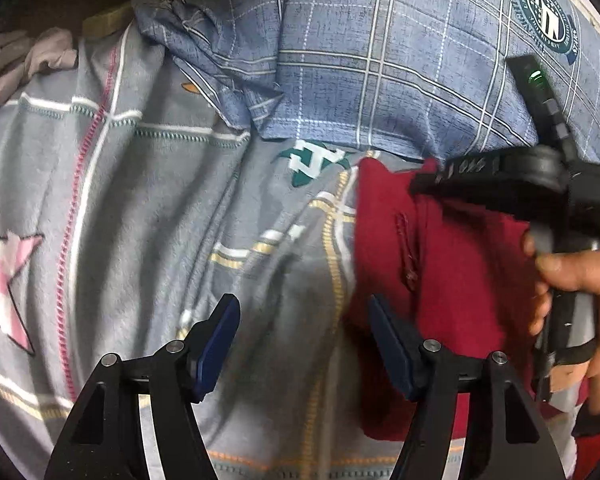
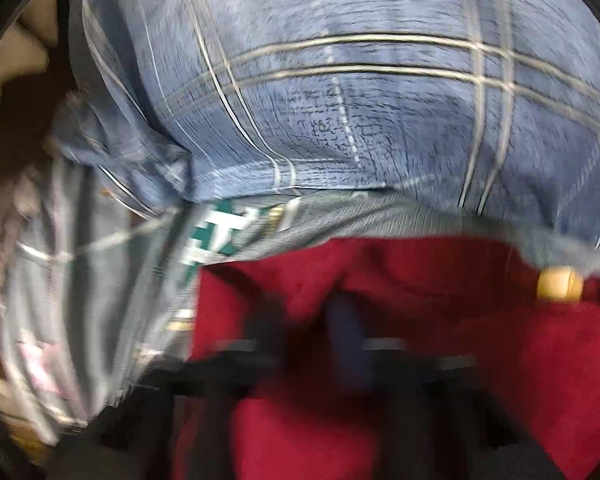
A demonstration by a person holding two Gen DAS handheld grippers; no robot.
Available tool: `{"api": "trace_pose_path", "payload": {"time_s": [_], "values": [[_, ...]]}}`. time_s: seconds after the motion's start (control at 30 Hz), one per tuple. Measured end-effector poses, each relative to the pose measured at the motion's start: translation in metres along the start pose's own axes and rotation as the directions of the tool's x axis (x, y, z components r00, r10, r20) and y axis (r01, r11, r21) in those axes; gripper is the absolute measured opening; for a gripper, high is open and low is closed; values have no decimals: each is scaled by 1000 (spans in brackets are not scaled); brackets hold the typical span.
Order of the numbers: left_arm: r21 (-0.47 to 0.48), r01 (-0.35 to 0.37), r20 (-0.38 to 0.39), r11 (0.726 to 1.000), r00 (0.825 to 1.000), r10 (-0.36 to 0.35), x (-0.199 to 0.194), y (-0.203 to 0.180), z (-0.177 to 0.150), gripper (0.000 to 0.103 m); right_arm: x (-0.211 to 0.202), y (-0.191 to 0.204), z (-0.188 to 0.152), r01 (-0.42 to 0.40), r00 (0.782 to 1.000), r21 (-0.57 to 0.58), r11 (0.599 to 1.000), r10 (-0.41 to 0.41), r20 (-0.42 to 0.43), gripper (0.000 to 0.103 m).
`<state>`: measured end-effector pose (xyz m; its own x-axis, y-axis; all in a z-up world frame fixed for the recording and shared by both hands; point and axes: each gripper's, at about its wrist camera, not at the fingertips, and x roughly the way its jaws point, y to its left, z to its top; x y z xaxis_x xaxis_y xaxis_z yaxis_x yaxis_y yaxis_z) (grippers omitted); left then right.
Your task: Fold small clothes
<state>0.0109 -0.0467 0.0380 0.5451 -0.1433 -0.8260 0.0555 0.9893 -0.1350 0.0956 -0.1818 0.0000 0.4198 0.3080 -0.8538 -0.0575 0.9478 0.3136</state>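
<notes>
I see a fuzzy, matt red cloth (image 1: 452, 264), a soft fleecy grey blanket (image 1: 156, 200), a flat-woven blue plaid fabric (image 1: 380, 60), and my left gripper (image 1: 300, 336) in matt black plastic.

Left gripper (image 1: 302, 342) pointed steeply down, fingers (image 1: 216, 344) spread well apart, nothing between them. Right gripper (image 1: 420, 184) reached in from the right side, fingers drawn together, held by a bare hand (image 1: 580, 300) wrapped around its handle.
</notes>
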Motion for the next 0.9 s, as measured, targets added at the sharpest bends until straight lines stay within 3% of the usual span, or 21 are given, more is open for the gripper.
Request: {"api": "trace_pose_path", "payload": {"time_s": [0.1, 0.23, 0.3, 0.33, 0.37, 0.43, 0.57, 0.63, 0.73, 0.9], "values": [[-33, 17, 9, 999, 1000, -17, 1, 3, 5, 66, -12, 4, 3, -49, 996, -4, 999, 49, 78, 7], [-30, 0, 0, 1000, 1000, 0, 7, 3, 5, 66, 17, 6, 0, -4, 1000, -11, 1000, 4, 16, 7], [-30, 3, -2, 1000, 1000, -3, 7, 3, 3, 66, 16, 9, -5, 1, 1000, -48, 999, 1, 30, 13], [-27, 3, 2, 1000, 1000, -3, 7, 2, 4, 66, 10, 10, -7, -7, 999, -48, 999, 9, 37, 18], [-23, -1, 8, 1000, 1000, 1, 6, 2, 4, 66, 2, 9, -8, -35, 999, -35, 999, 36, 37, 37], [-21, -10, 14, 1000, 1000, 10, 5, 1, 4, 66, -12, 9, -12, -109, 993, -13, 994, 110, 37, 64], [-21, -15, 17, 1000, 1000, 15, 3, 2, 4, 66, -33, 24, -25, -91, 993, -110, 990, 98, 64, 64], [-21, -29, 23, 999, 999, 29, 3, 3, 4, 66, -33, 34, -32, -57, 995, -160, 985, 70, 75, 59], [-26, -36, 21, 999, 999, 37, 4, 3, 4, 66, -7, 41, -30, -10, 999, -148, 989, 14, 28, 51], [-29, -34, 19, 999, 999, 34, 5, 3, 5, 66, -5, 35, -28, -39, 999, -99, 994, 42, 32, 58]]}}
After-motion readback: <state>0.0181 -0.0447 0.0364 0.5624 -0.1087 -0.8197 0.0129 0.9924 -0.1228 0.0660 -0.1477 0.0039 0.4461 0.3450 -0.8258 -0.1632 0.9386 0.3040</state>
